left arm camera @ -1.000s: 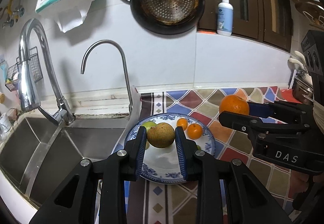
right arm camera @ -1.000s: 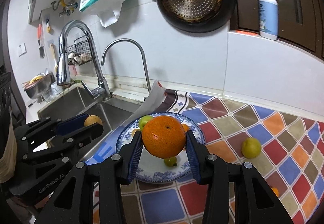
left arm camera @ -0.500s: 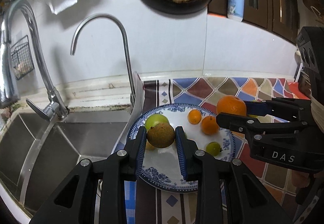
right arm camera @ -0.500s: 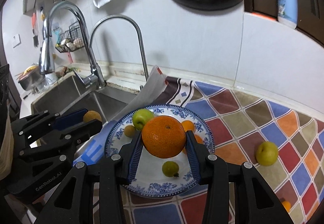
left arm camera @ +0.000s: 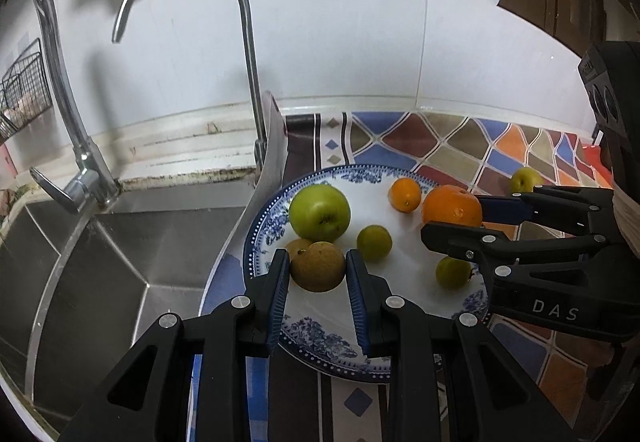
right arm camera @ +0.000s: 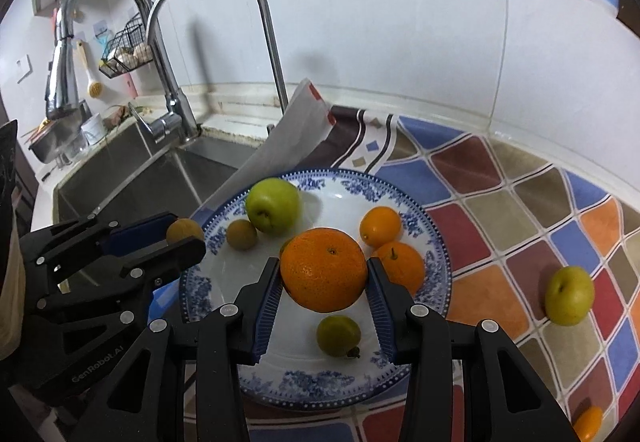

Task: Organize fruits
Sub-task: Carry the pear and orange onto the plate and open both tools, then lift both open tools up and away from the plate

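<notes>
I read "DAS" in white on the body of my right gripper (left arm camera: pixel 452 220) and "GenRobot.AI" on the side of my left gripper (right arm camera: pixel 182 234). My left jaws are clamped on a round brown fruit (left arm camera: pixel 317 266), held over the near-left part of the blue-and-white plate (right arm camera: pixel 304 378) on the patterned worktop (right arm camera: pixel 500 218) beside the sink (left arm camera: pixel 120 242). My right jaws grip a large orange (right arm camera: pixel 323 269) above the plate's middle, its stem dimple facing up toward the camera; being near-round, neither fruit shows a clear long axis.
</notes>
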`<state>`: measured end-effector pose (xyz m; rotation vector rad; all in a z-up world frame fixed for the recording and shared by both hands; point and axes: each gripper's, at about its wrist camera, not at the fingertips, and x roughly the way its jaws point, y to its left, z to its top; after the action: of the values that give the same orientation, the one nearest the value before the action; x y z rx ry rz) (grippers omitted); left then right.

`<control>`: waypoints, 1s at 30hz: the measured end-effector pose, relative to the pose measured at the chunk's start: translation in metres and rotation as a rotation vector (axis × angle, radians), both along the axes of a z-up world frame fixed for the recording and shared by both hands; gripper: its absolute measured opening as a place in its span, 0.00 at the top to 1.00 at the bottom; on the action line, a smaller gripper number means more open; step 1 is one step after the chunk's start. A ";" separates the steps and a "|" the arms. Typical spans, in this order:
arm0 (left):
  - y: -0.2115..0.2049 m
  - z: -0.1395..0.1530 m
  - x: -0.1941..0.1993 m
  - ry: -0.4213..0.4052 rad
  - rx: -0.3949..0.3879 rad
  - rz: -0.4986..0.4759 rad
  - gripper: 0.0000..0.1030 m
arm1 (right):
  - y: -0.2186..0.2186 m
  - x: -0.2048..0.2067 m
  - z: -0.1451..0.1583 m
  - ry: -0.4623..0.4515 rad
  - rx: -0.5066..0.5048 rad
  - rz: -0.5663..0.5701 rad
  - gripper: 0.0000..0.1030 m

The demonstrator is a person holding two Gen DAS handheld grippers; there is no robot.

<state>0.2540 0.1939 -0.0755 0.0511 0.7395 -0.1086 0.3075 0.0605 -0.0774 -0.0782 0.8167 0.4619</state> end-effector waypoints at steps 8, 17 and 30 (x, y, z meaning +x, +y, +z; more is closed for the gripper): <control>0.002 -0.013 0.008 0.029 -0.004 0.005 0.72 | 0.004 0.008 -0.014 0.032 -0.012 0.013 0.58; 0.004 -0.013 0.010 0.030 -0.006 0.018 0.64 | 0.005 0.011 -0.018 0.051 -0.014 0.013 0.58; 0.003 0.015 -0.009 -0.029 0.002 0.048 0.60 | -0.002 -0.006 0.008 -0.023 -0.014 -0.002 0.57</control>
<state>0.2448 0.1972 -0.0601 0.0366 0.7110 -0.0608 0.3017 0.0584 -0.0699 -0.0951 0.7976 0.4532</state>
